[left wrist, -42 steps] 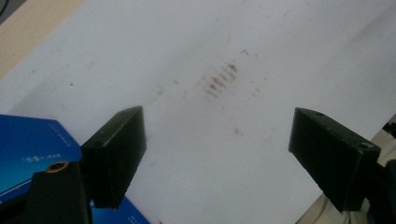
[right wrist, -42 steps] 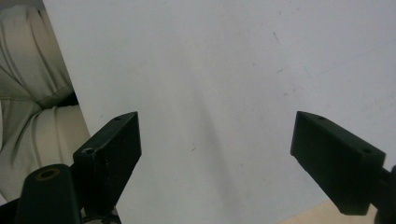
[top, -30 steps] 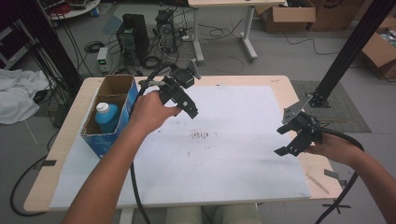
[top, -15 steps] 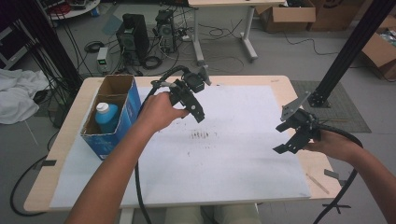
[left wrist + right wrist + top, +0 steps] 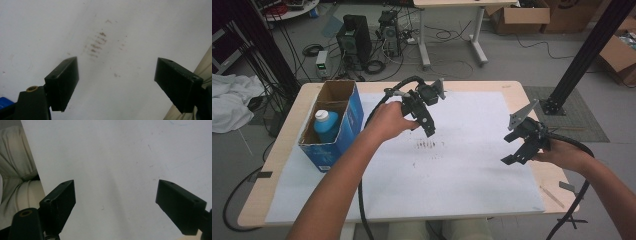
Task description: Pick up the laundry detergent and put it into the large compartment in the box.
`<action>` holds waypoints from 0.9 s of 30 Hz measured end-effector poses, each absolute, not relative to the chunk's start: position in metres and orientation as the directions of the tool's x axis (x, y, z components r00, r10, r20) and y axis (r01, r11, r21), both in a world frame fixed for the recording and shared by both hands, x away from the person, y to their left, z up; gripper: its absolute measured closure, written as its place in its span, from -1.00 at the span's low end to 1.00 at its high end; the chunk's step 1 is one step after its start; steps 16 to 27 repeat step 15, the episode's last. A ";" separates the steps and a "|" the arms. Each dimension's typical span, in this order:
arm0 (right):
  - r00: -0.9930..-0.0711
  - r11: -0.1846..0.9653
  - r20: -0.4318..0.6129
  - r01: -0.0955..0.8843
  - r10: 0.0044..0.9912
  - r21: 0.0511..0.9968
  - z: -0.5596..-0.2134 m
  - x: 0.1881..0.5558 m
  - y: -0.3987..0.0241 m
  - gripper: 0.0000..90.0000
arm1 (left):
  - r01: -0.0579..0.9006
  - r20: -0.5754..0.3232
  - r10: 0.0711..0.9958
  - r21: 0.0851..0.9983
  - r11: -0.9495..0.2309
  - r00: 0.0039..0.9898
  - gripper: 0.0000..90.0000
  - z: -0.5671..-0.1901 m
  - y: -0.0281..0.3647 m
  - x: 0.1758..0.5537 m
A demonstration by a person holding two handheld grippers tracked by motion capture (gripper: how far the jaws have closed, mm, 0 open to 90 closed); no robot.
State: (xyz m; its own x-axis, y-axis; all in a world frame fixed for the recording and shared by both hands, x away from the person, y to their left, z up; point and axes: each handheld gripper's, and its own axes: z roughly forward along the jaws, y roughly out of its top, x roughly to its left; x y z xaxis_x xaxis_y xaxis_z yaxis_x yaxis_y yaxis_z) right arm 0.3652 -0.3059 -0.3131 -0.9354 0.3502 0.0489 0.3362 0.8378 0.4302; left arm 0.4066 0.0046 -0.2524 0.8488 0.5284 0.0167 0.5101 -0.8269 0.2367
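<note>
Above the white sheet (image 5: 462, 165) we held our left gripper (image 5: 428, 125) and right gripper (image 5: 517, 152), jaws wide apart, gripping nothing, near brown smudges (image 5: 428, 145).

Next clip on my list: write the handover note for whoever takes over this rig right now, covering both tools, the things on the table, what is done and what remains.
Left tool: open, holding nothing, raised over the brown smudge marks on the white paper sheet.
Right tool: open, holding nothing, above the sheet's right side.
The white-capped blue bottle stands inside the open blue cardboard box at the table's left; neither tool touches either.
Done: nothing is gripped or out of the box.
Left: likely the bottle needs fetching; the left tool is nearer.
</note>
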 end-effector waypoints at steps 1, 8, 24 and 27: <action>-0.936 0.838 0.049 0.335 0.349 0.431 -0.313 0.365 -0.306 -0.64 | 0.509 0.017 0.527 0.237 -0.828 0.850 -0.55 -0.253 0.004 0.407; -0.937 0.838 0.048 0.331 0.346 0.434 -0.312 0.366 -0.303 -0.64 | 0.501 0.019 0.520 0.240 -0.831 0.854 -0.55 -0.253 0.003 0.406; -0.939 0.840 0.046 0.325 0.340 0.435 -0.312 0.366 -0.301 -0.64 | 0.503 0.016 0.523 0.247 -0.828 0.852 -0.55 -0.252 0.003 0.405; -0.939 0.840 0.046 0.325 0.340 0.435 -0.312 0.366 -0.301 -0.64 | 0.503 0.016 0.523 0.247 -0.828 0.852 -0.55 -0.252 0.003 0.405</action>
